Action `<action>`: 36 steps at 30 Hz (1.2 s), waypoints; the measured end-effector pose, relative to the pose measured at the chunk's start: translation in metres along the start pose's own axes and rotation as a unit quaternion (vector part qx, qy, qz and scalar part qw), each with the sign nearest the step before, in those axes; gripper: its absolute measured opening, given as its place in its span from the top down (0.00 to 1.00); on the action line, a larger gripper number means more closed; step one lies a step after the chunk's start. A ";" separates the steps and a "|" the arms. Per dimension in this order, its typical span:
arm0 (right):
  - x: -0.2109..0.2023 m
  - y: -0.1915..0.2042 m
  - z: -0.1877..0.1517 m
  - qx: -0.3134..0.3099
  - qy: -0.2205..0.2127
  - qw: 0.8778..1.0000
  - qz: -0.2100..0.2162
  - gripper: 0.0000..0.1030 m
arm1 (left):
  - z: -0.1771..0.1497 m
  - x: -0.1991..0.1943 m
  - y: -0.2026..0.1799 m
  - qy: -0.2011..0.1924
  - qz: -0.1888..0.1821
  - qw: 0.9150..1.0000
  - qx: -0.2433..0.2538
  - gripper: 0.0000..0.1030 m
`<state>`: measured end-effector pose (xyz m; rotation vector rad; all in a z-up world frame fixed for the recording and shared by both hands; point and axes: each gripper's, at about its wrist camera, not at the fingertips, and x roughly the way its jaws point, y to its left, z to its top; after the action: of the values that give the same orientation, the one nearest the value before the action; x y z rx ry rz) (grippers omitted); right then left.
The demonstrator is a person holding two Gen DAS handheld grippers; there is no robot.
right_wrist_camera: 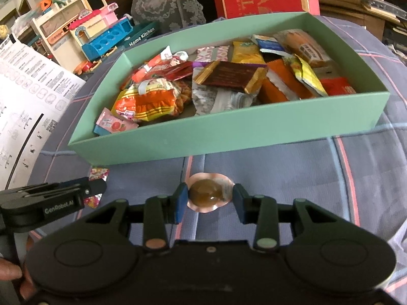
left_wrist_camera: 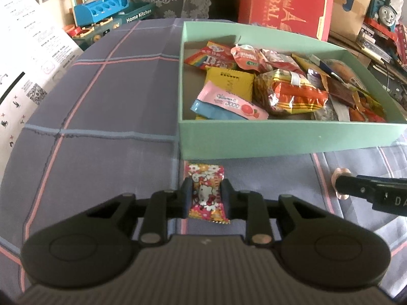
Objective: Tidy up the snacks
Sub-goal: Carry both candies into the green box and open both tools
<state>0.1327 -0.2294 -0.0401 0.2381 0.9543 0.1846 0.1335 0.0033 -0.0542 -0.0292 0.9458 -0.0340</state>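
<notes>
A green box (left_wrist_camera: 279,137) full of mixed snack packets stands on the plaid cloth; it also shows in the right wrist view (right_wrist_camera: 229,129). My left gripper (left_wrist_camera: 206,194) is shut on a Hello Kitty candy packet (left_wrist_camera: 207,193) lying on the cloth just in front of the box. My right gripper (right_wrist_camera: 209,198) is open around a round brown jelly cup (right_wrist_camera: 208,194) on the cloth; its pads stand at the cup's foil rim. The jelly cup's edge (left_wrist_camera: 339,183) and the right gripper show at the right of the left wrist view. The left gripper (right_wrist_camera: 94,189) shows at the left of the right wrist view.
A white printed sheet (left_wrist_camera: 23,58) leans at the left. Toy kitchen sets (right_wrist_camera: 89,33) and a red box (left_wrist_camera: 285,2) stand behind the table. A toy train (left_wrist_camera: 384,12) sits far right. Plaid cloth (left_wrist_camera: 101,127) lies left of the box.
</notes>
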 end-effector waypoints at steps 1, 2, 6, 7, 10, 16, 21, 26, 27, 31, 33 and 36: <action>-0.001 0.000 -0.001 0.002 0.000 1.000 0.000 0.64 | -0.001 -0.001 0.000 0.001 -0.001 1.000 -0.001 0.77; -0.003 -0.001 -0.002 0.003 0.000 1.000 0.000 0.64 | -0.002 -0.002 0.000 0.002 -0.003 1.000 -0.002 0.77; -0.009 -0.004 -0.004 0.010 -0.004 1.000 0.001 0.64 | -0.006 -0.009 -0.001 0.003 -0.011 1.000 -0.001 0.78; -0.011 -0.005 -0.005 0.011 -0.006 1.000 0.001 0.64 | -0.007 -0.011 -0.001 0.002 -0.013 1.000 0.000 0.78; -0.017 -0.005 -0.006 0.012 -0.013 1.000 0.002 0.64 | -0.009 -0.020 -0.003 -0.004 -0.020 1.000 0.005 0.78; -0.036 -0.001 0.002 0.006 -0.034 0.999 0.013 0.64 | -0.002 -0.046 -0.007 -0.031 -0.044 0.998 0.015 0.78; -0.054 0.001 0.022 0.003 -0.064 0.997 0.035 0.64 | 0.024 -0.065 -0.009 -0.067 -0.058 0.996 0.023 0.78; -0.055 -0.003 0.063 0.009 -0.089 0.995 0.039 0.64 | 0.065 -0.061 -0.005 -0.088 -0.054 0.994 0.028 0.78; -0.052 -0.003 0.073 0.010 -0.092 0.995 0.038 0.64 | 0.073 -0.059 -0.004 -0.091 -0.052 0.994 0.028 0.78; -0.039 -0.004 0.111 0.015 -0.105 0.994 0.034 0.64 | 0.105 -0.043 0.000 -0.093 -0.044 0.994 0.023 0.78; -0.032 -0.003 0.126 0.014 -0.110 0.993 0.033 0.64 | 0.118 -0.034 0.001 -0.091 -0.040 0.995 0.022 0.78; -0.020 0.001 0.145 0.009 -0.115 0.993 0.032 0.60 | 0.130 -0.020 0.001 -0.085 -0.032 0.996 0.026 0.77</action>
<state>0.2409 -0.2512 0.0565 0.3006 0.7201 0.2024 0.2274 0.0060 0.0382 -0.0136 0.7737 -0.1143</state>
